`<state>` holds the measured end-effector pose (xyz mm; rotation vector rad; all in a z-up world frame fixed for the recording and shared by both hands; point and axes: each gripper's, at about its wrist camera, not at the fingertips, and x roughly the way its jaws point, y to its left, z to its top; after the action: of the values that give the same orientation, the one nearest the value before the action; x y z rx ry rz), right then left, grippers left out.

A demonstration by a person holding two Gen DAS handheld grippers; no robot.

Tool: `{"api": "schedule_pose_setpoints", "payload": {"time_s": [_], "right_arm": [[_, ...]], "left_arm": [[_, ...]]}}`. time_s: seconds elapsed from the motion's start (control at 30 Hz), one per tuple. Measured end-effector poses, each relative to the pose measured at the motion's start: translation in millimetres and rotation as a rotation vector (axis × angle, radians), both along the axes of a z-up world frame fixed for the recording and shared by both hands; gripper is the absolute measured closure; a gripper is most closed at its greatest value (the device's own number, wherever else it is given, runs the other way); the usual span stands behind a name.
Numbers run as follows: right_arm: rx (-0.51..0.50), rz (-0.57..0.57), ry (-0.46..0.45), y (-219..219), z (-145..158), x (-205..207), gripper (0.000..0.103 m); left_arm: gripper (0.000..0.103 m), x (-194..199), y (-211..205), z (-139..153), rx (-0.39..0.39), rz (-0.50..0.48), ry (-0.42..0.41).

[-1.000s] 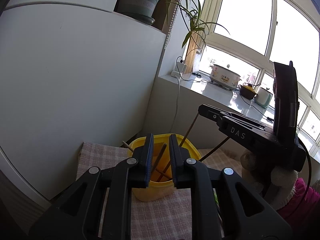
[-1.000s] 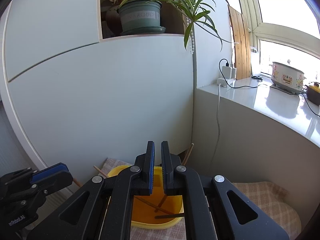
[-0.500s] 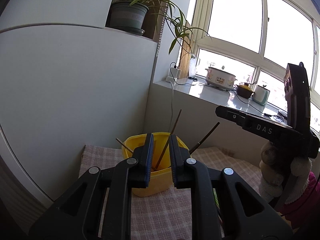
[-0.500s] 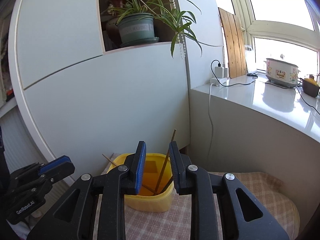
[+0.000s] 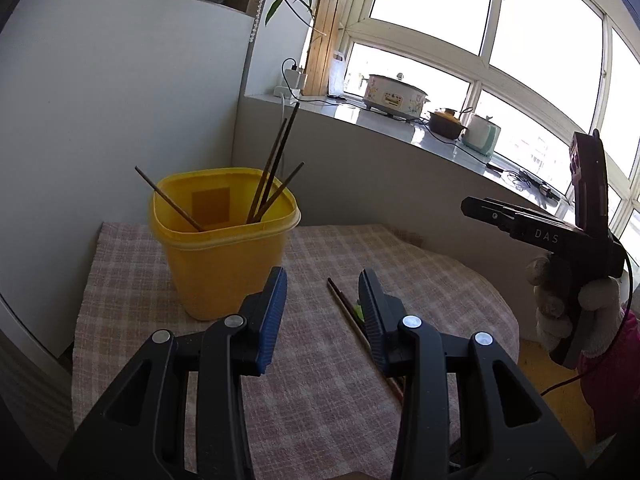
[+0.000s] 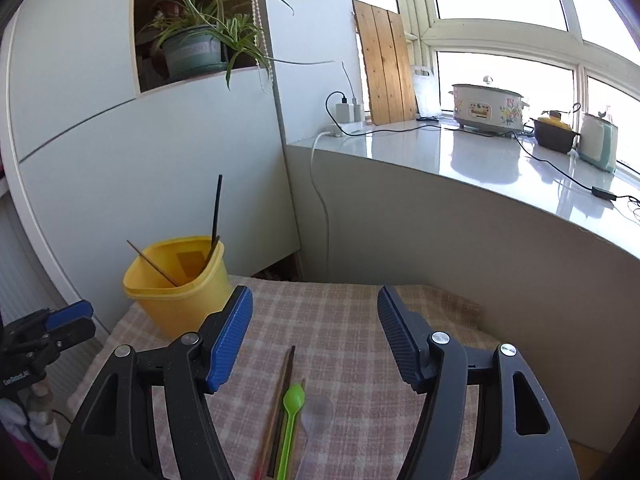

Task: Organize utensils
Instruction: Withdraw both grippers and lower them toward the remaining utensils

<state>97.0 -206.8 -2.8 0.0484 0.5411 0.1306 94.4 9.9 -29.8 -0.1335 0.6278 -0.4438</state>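
Observation:
A yellow tub (image 5: 224,248) (image 6: 176,292) stands at the back left of the checked cloth (image 5: 328,392) (image 6: 340,344) and holds several dark chopsticks (image 5: 272,168) (image 6: 216,212). More chopsticks (image 5: 352,324) (image 6: 280,400), a green spoon (image 6: 291,412) and a clear spoon (image 6: 316,420) lie flat on the cloth. My left gripper (image 5: 322,304) is open and empty above the lying chopsticks, right of the tub. My right gripper (image 6: 314,328) is wide open and empty above the spoons; it also shows in the left wrist view (image 5: 520,220).
A white cabinet (image 6: 140,168) stands behind the tub, with a potted plant (image 6: 196,48) in its niche. A grey ledge (image 6: 460,164) at the back right carries a slow cooker (image 6: 486,108), pots and cables. The left gripper's body (image 6: 44,336) is at the right wrist view's left edge.
Both grippers have opened and pulled back and up from the tub. The chopsticks they held now stand in the tub. The lying utensils have come into view.

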Motion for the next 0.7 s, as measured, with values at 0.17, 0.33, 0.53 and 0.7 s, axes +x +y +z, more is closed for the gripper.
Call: {"api": "schedule_pose_setpoints", "payload": {"time_s": [0.17, 0.33, 0.53, 0.7], "right_arm": [[-0.032, 0.021, 0.142, -10, -46, 2, 0.039], [0.073, 0.087, 0.304, -18, -88, 18, 0.039], [0.158, 0.138, 0.463, -20, -129, 43, 0.051], [0.242, 0.134, 0.518, -28, -148, 58, 0.060]], "left_arm": [[0.066, 8, -26, -41, 0.005, -0.064, 0.129], [0.066, 14, -48, -67, 0.013, -0.113, 0.220], [0.066, 22, -69, -88, 0.022, -0.152, 0.299], [0.067, 31, -91, -105, 0.049, -0.185, 0.342]]}}
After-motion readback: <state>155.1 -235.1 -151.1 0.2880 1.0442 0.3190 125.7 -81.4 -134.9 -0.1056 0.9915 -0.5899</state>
